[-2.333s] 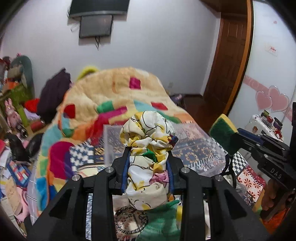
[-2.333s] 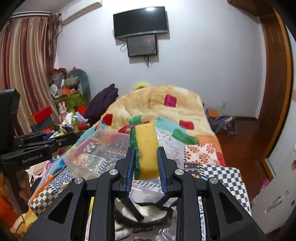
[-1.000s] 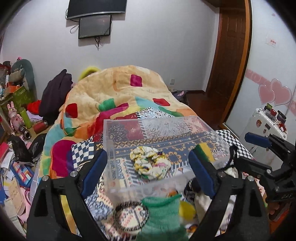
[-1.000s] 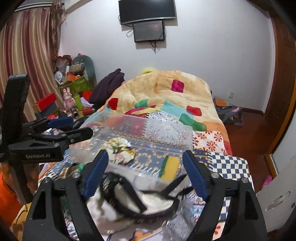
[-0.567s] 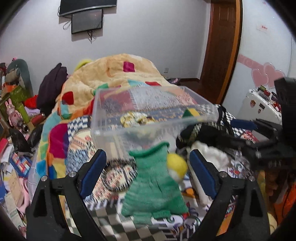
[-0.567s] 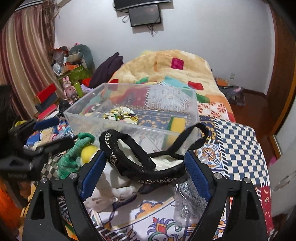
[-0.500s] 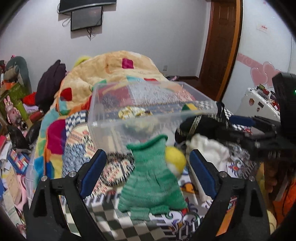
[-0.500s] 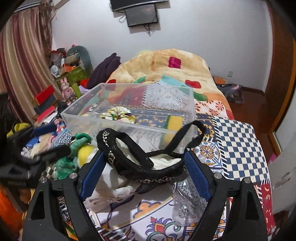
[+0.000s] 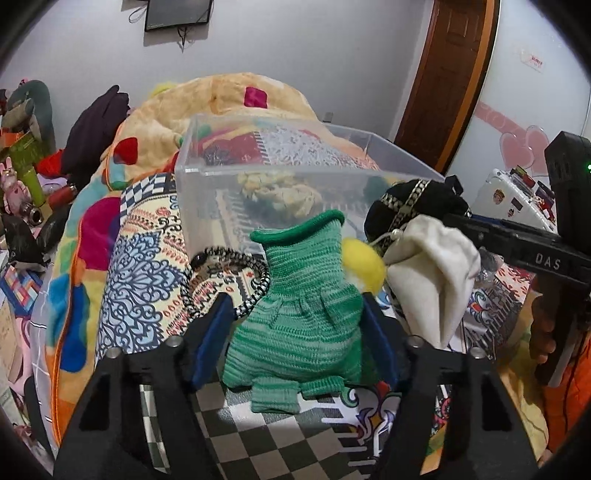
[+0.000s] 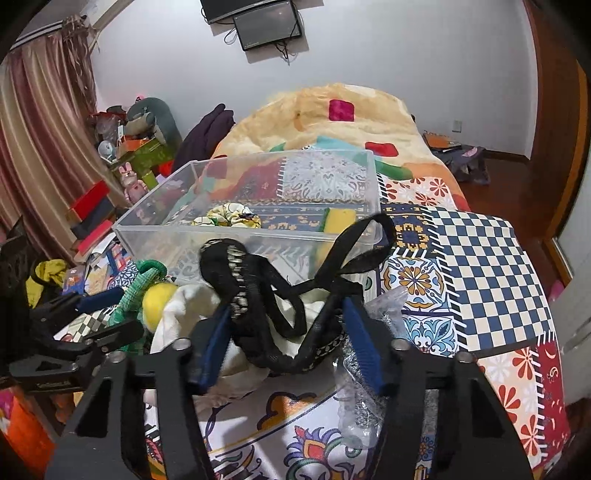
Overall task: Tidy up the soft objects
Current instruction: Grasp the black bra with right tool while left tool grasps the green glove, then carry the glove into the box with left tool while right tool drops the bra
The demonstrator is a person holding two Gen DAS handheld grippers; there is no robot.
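Sitting on the patterned bedspread [image 10: 476,254]: one clear plastic bin [image 10: 258,236], holding two items — one yellow-patterned scrunchie [image 10: 229,216] on its left side, one yellow-green sponge [image 10: 338,219] on its right.

Lying just in front of the bin, outside it:
- one green knitted glove [image 9: 306,314], cuff pointing toward the bin
- one yellow fuzzy ball [image 9: 364,267], touching the glove's right edge
- one cream cloth [image 9: 432,273], touching the ball
- one black strappy piece with patterned trim [image 10: 284,306], draping over the cream cloth
- one black-and-white braided band [image 9: 229,277], lying left of the glove
- one crinkled clear wrapper [image 10: 364,373], lying right of the black straps

Left gripper [image 9: 297,332]: spreading wide, blue pads [image 9: 210,339] flanking the glove on both sides, not pressing it, gripping nothing.

Right gripper [image 10: 284,343]: likewise spread, pads [image 10: 360,345] straddling the black straps; left pad looking in contact with the strap loop, no clamping showing.

Hanging on the far wall: two dark screens [image 10: 269,24], one above the other.
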